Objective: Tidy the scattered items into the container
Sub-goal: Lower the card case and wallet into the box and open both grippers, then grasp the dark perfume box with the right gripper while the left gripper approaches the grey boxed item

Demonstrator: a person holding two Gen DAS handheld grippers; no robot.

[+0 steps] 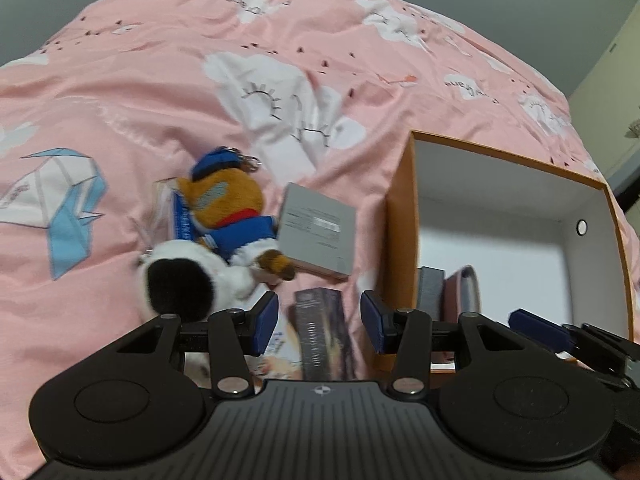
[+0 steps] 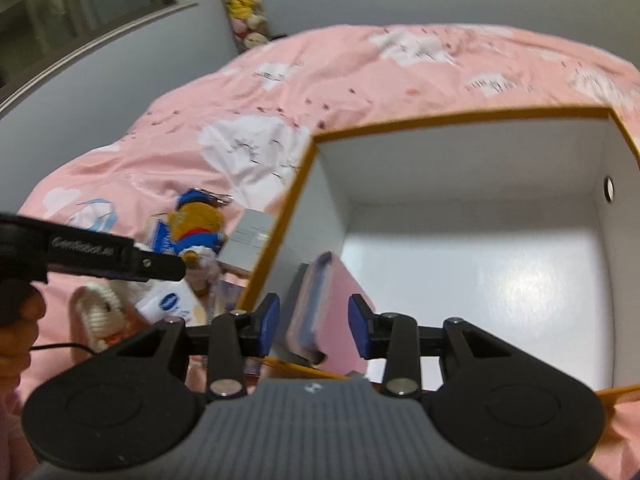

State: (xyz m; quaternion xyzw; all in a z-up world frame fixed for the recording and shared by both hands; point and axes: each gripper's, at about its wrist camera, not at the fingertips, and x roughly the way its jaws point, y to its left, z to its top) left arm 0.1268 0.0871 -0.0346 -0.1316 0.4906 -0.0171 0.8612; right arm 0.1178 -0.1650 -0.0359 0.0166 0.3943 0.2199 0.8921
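Observation:
The container is an orange box (image 1: 400, 216) with white inside walls (image 2: 440, 120), standing on the pink bed. A pink flat case (image 2: 316, 308) leans inside it beside a grey item (image 1: 430, 288). My right gripper (image 2: 314, 324) hangs over the box's near left corner, open, with the pink case between its fingers and a gap on each side. My left gripper (image 1: 320, 320) is open above a dark purple carton (image 1: 320, 332) lying just left of the box. A brown plush in blue clothes (image 1: 228, 216), a white and black plush (image 1: 188, 284) and a grey flat box (image 1: 316, 232) lie beyond it.
A white packet with a blue logo (image 2: 172, 304) and a woven slipper-like thing (image 2: 100, 316) lie near the bed's front. A hand (image 2: 16, 320) holds the left gripper (image 2: 120, 256) at the left. A column of plush toys (image 2: 244, 4) stands by the far wall.

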